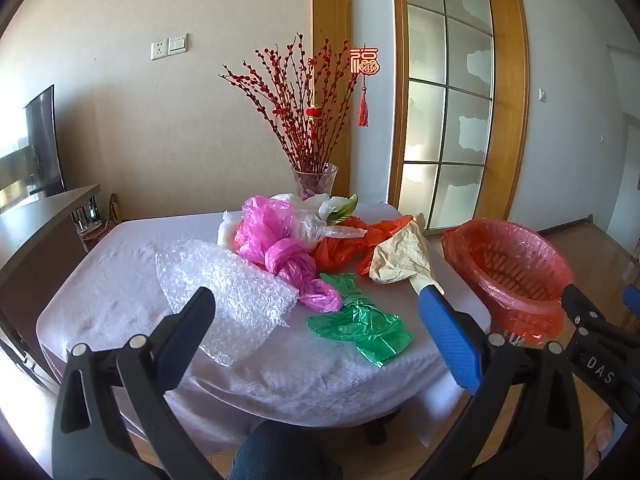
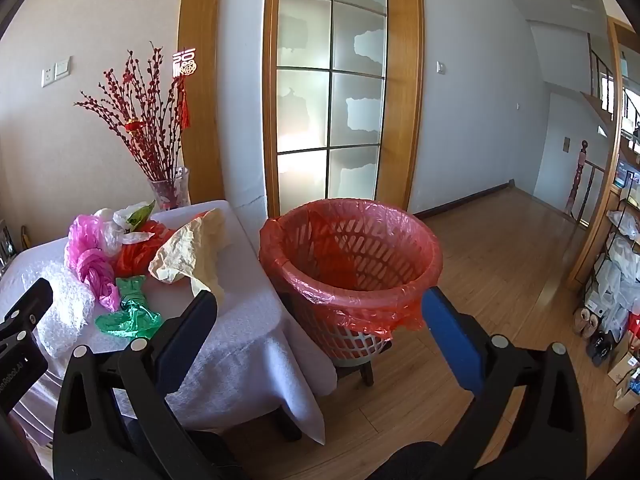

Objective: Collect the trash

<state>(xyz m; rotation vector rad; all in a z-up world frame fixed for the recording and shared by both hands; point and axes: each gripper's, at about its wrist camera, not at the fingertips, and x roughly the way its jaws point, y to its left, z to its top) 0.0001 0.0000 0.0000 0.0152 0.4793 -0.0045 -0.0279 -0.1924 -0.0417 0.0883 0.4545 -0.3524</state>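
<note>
i'm holding both the left gripper (image 1: 316,312) and right gripper (image 2: 320,312) with fingers spread wide, gripping nothing. i'm worrying the green bag (image 1: 360,320) near the table's (image 1: 120,280) front edge slides off, or loose film misses the basket (image 2: 352,256).

Bin (image 2: 352,264) base hidden behind liner (stool mostly too), shelf items (image 2: 624,280) blurred

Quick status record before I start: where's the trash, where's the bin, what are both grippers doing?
trash: bubble wrap, pink bag, green bag, orange bag, cream paper, all on the table
bin: red-lined basket, empty, right of the table
left gripper: jaws wide, holding nothing
right gripper: jaws wide, holding nothing
</note>
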